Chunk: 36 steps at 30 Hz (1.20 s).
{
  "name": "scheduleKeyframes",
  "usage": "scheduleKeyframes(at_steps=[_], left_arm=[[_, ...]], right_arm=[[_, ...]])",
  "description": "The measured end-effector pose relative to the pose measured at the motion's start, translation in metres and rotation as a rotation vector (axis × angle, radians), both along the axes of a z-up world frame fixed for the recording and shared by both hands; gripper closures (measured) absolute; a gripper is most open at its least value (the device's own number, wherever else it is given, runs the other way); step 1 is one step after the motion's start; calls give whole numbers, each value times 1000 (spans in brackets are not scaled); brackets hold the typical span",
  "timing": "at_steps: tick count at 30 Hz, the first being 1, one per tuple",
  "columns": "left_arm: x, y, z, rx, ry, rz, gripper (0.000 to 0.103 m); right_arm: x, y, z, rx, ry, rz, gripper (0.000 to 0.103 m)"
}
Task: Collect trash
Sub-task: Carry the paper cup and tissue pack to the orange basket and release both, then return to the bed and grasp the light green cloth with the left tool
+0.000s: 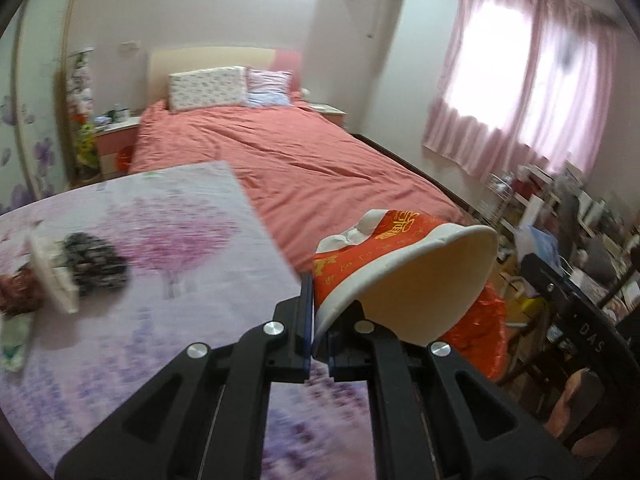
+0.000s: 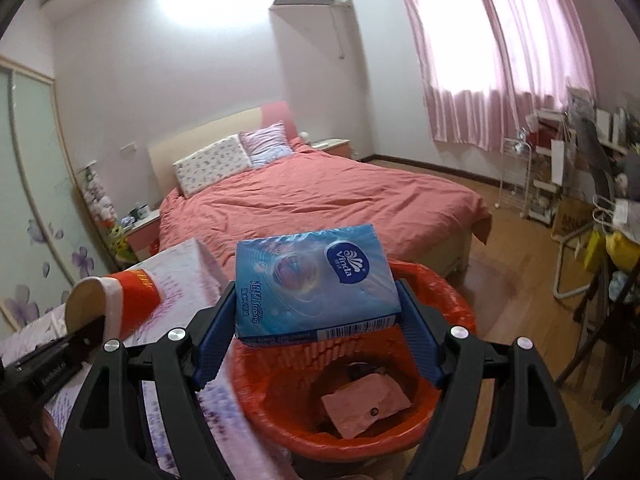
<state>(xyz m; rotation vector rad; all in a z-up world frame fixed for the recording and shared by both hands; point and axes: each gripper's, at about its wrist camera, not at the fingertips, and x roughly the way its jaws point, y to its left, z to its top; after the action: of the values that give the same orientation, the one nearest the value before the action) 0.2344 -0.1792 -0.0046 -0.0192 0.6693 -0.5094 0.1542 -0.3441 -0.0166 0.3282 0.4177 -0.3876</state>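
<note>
My left gripper (image 1: pixel 318 322) is shut on the rim of a crushed red paper cup (image 1: pixel 400 272) with gold print and a white inside. It holds the cup past the table's right edge, above an orange bin bag (image 1: pixel 482 332). My right gripper (image 2: pixel 316 314) is shut on a blue tissue pack (image 2: pixel 316 276), gripped by its sides between the blue pads (image 2: pixel 216 332). The pack hangs over the red bin (image 2: pixel 280 424), whose orange liner holds a pink paper (image 2: pixel 366 404). In the right wrist view the cup (image 2: pixel 132 300) shows at the left.
The table (image 1: pixel 168 240) has a lavender floral cloth. Near its left end lie a black crumpled scrap (image 1: pixel 96 266), a white carton piece (image 1: pixel 54 280), a red wrapper (image 1: pixel 16 294) and a green-white wrapper (image 1: pixel 16 340). A bed (image 1: pixel 288 160) stands behind, cluttered shelves (image 1: pixel 568 240) at right.
</note>
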Motion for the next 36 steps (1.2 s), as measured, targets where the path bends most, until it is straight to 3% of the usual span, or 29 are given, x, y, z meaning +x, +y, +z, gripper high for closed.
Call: scheduleKeyframes(at_steps=[9,13,14,19,25,36], left_arm=[[21,-78,-34,45,65,-111,94],[30,-88,-51,88,90,-121,65],[31,-87,-54,98,89,-115,63],[35,-63,-60,108,88,-64,49],[36,-40,-54,106,81,-31,46],[9,32,-41,219,-45,76,32]], right_arm=[[6,-41,-10,97,-21,-23,28],[16,-48,-21,138,10,6,26],[18,-48,-23,141,18,8,25],[15,-40,-30,124,47,11,21],[12,-32,-25,97,62,6,21],[18,6,-16,7,84,57,21]])
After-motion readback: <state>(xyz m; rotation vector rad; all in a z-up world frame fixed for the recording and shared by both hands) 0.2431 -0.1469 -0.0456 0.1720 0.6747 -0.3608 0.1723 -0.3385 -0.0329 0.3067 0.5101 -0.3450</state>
